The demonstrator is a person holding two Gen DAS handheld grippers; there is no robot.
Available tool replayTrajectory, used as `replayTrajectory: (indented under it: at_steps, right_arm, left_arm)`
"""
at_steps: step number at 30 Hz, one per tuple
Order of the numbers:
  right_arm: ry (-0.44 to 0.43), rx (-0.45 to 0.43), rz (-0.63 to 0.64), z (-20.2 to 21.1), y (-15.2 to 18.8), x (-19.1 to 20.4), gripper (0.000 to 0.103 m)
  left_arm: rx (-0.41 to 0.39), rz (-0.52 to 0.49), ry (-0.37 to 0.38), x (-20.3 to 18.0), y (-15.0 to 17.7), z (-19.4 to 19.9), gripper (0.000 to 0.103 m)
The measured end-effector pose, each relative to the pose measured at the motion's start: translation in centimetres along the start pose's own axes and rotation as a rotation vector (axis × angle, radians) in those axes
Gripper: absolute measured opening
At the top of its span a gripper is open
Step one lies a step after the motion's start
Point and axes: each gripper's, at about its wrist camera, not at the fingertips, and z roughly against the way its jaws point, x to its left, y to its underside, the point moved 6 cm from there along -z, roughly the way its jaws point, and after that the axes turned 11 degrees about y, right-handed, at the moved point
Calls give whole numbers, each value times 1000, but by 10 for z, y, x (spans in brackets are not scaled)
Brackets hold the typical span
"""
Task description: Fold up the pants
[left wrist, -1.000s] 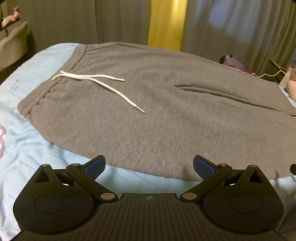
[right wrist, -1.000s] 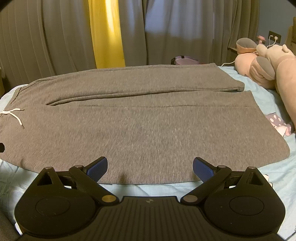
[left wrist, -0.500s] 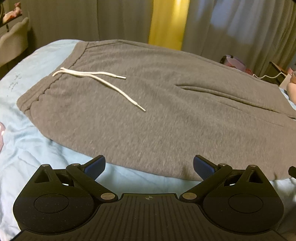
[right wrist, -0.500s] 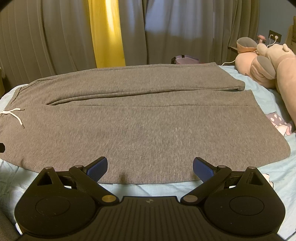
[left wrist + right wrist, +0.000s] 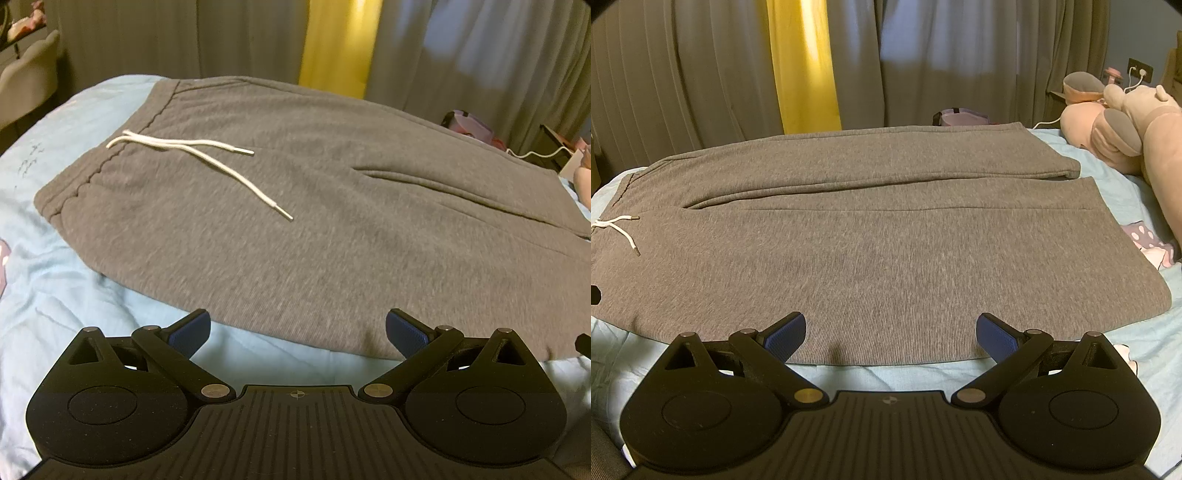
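Note:
Grey sweatpants (image 5: 295, 229) lie flat on a light blue bed, waistband to the left, legs running right. A white drawstring (image 5: 199, 158) lies loose on the front near the waistband. In the right wrist view the pants (image 5: 886, 258) show both legs side by side, hems at the right, and the drawstring (image 5: 617, 229) shows at the far left. My left gripper (image 5: 297, 332) is open and empty, just above the pants' near edge by the hip. My right gripper (image 5: 890, 332) is open and empty over the near edge of the near leg.
The blue bedsheet (image 5: 44, 288) surrounds the pants. Pink plush toys (image 5: 1123, 125) lie at the bed's right end, with a spotted cloth (image 5: 1148, 243) beside the hem. Grey and yellow curtains (image 5: 805, 66) hang behind the bed. A chair (image 5: 26, 88) stands at the far left.
The left gripper has shifted slightly, so the waistband sits a little further right in its view. The right gripper has barely moved. Both stay open.

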Motion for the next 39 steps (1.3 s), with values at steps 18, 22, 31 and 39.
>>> replayTrajectory:
  at_steps: [18,22,31,39]
  right_arm:
    - [1,5,2,3,1,-1,99]
    - [2,7,4,4,1,-1,99]
    - [5,9,7,6,1,-1,99]
    - [4,11,5,6,1,-1,99]
  left_arm:
    - [3,4,-3,2,1,-1,103]
    - [4,6,-2,1,1,-1,103]
    - [5,8,-2,2,1,-1,103]
    - [7,7,-4,1,2,-1,103]
